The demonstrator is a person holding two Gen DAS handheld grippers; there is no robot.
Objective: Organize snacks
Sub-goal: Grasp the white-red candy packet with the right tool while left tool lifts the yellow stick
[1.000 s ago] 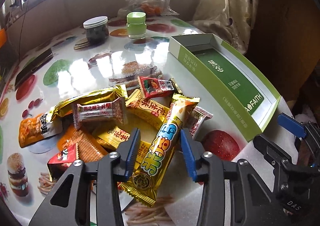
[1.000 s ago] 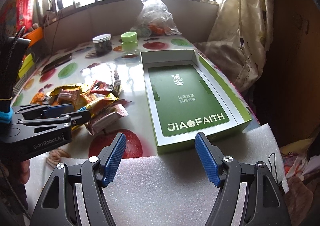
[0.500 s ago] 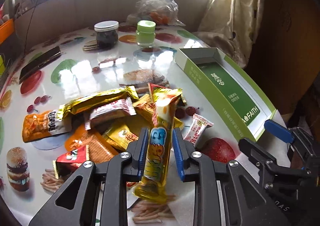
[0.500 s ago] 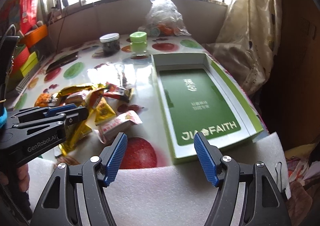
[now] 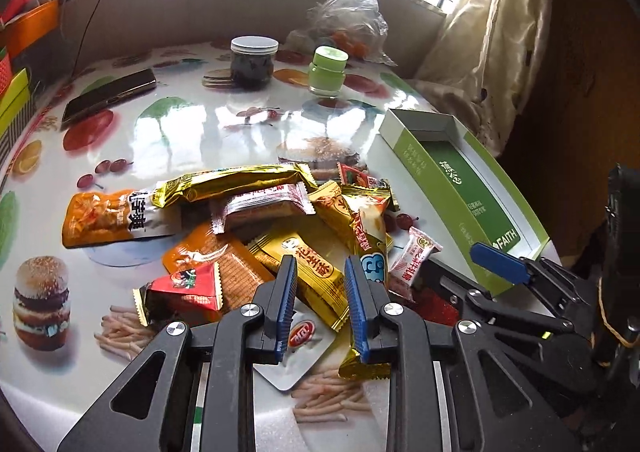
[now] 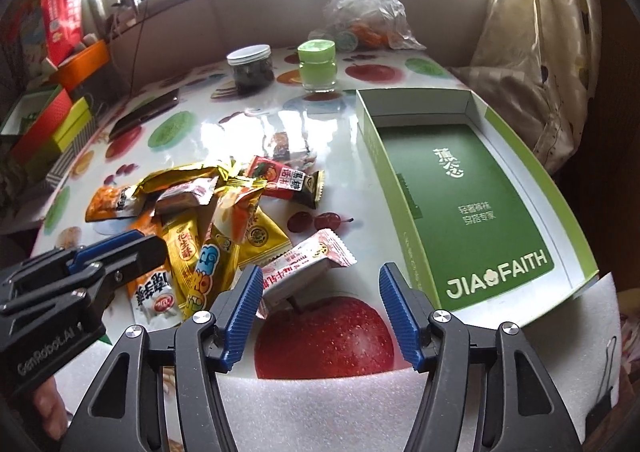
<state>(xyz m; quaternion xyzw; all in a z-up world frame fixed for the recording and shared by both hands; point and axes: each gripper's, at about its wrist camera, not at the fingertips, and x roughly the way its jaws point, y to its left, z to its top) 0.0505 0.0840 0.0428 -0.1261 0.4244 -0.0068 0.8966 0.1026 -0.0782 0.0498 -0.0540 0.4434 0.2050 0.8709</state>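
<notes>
A pile of snack packs [image 5: 248,211] lies on the fruit-print table. My left gripper [image 5: 319,262] hovers over its near side with the jaws narrow. The long yellow pack [image 5: 370,248] with blue letters runs along the outer side of the right finger. The gap shows only packs lying below, and any grip on the long pack is hidden. Beside it, my right gripper [image 6: 320,272] is open and its jaws are closing. A pink-and-white pack [image 6: 316,260] lies on the table at the fingertips, untouched. The open green box [image 6: 472,187] on the right holds nothing.
At the back stand a dark-filled jar [image 5: 253,63], a green jar [image 5: 328,69], a phone [image 5: 108,95] and a plastic bag [image 5: 348,23]. White foam [image 6: 320,404] covers the near table edge. Coloured boxes [image 6: 52,119] are stacked at the left, and a curtain hangs at the right.
The left jaws closed around the long yellow pack and raised it. Now it sits beside the right finger and the gap is clear. The right gripper moved left towards the pile, its jaws narrowing.
</notes>
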